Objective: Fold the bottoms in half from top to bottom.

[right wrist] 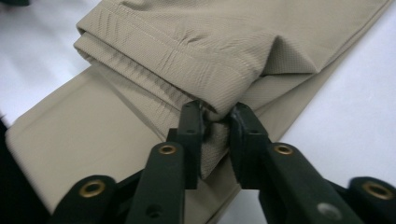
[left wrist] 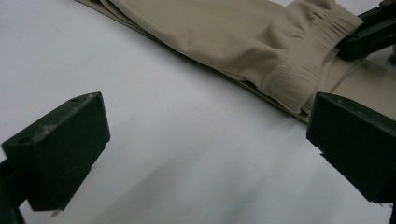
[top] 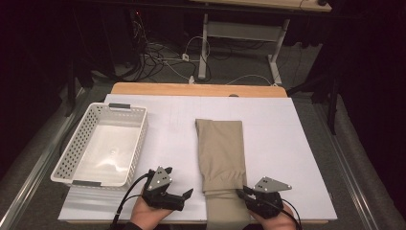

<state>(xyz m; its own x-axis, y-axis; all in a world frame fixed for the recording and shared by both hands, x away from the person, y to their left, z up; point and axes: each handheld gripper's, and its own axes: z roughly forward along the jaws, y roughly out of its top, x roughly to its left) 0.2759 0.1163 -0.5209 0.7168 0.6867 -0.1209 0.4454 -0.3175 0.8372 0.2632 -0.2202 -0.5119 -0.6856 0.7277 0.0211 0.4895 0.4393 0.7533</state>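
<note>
A pair of beige trousers (top: 221, 153) lies folded lengthwise on the white table top (top: 287, 143), its near end hanging over the front edge. My right gripper (top: 241, 191) sits at the trousers' right side near the front. In the right gripper view it (right wrist: 215, 126) is shut on a pinch of the upper layer's hemmed edge (right wrist: 210, 42). My left gripper (top: 184, 197) rests just left of the trousers, pointing toward them. Its jaws (left wrist: 205, 144) stand wide open over bare table, with the trousers' elastic edge (left wrist: 289, 70) beyond them and the right gripper's jaw (left wrist: 369, 28) at the far side.
A white perforated plastic basket (top: 72, 143) stands empty on the left part of the table. Bare white surface lies between basket and trousers and to the trousers' right. Beyond the table's far wooden edge (top: 196, 89) are cables and a desk frame on the floor.
</note>
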